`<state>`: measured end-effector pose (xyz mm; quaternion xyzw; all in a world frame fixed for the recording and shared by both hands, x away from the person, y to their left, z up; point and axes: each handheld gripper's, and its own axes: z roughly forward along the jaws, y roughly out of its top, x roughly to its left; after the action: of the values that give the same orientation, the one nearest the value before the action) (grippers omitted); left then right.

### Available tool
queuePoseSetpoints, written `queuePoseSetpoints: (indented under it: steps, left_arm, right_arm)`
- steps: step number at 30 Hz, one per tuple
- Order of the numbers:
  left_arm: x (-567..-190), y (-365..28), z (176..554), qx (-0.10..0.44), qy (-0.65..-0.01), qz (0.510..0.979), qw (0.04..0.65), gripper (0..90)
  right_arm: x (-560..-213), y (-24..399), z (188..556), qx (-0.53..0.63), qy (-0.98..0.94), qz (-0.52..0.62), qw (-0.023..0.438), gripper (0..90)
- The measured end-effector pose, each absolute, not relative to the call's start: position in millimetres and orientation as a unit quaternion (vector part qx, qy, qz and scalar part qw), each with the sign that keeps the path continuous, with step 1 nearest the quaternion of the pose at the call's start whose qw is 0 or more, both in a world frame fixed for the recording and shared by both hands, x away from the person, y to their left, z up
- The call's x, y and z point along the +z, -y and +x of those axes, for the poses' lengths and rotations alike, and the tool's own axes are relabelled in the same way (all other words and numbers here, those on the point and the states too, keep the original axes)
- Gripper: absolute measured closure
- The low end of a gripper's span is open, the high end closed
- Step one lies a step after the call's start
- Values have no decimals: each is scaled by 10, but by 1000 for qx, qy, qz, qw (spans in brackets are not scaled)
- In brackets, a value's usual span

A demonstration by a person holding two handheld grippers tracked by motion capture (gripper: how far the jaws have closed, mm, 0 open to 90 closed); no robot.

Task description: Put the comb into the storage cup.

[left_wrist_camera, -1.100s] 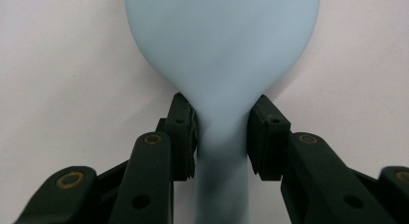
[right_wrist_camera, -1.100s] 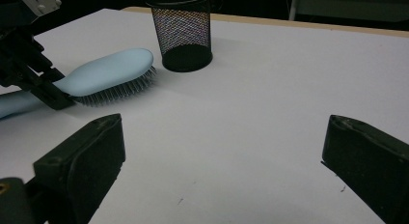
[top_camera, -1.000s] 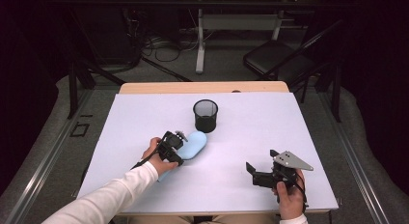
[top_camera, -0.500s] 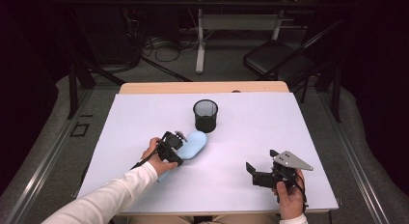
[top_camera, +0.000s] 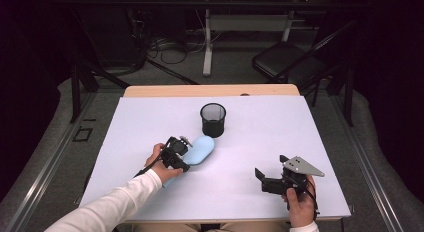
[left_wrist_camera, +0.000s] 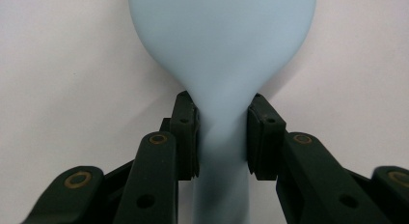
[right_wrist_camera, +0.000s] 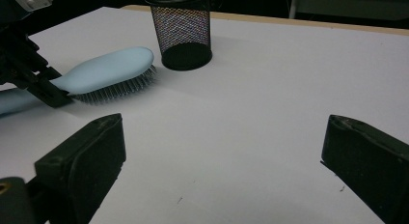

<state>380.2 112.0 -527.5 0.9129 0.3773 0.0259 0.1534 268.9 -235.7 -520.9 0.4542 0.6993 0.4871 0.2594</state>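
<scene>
A light blue hairbrush (top_camera: 201,149) lies bristles down on the white table (top_camera: 145,122), its head toward the black mesh cup (top_camera: 213,120). My left gripper (top_camera: 185,153) is shut on it where the handle narrows; in the left gripper view both pads (left_wrist_camera: 185,132) press the neck of the hairbrush (left_wrist_camera: 219,40). The right gripper (top_camera: 270,167) rests near the front right of the table with its jaws wide open and nothing between them. In the right gripper view (right_wrist_camera: 226,151) the hairbrush (right_wrist_camera: 108,64), the left gripper (right_wrist_camera: 38,84) and the mesh cup (right_wrist_camera: 184,33) lie ahead.
The mesh cup stands upright just beyond the brush head. A wooden strip (top_camera: 210,90) edges the table's far side. Past it are a dark chair (top_camera: 285,62), desk legs and cables on the floor.
</scene>
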Motion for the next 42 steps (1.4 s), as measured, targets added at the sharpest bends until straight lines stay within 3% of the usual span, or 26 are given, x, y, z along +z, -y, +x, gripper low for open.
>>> queuePoseSetpoints:
  steps: [23,42]
  left_arm:
    - [-5285,-1221,3771,22,-386,902,194,697]
    - [-5067,-1334,3710,32,-390,886,249,697]
  right_arm:
    - [-5214,2361,2694,487,-699,456,258,17]
    - [-5216,2361,2693,485,-699,456,259,18]
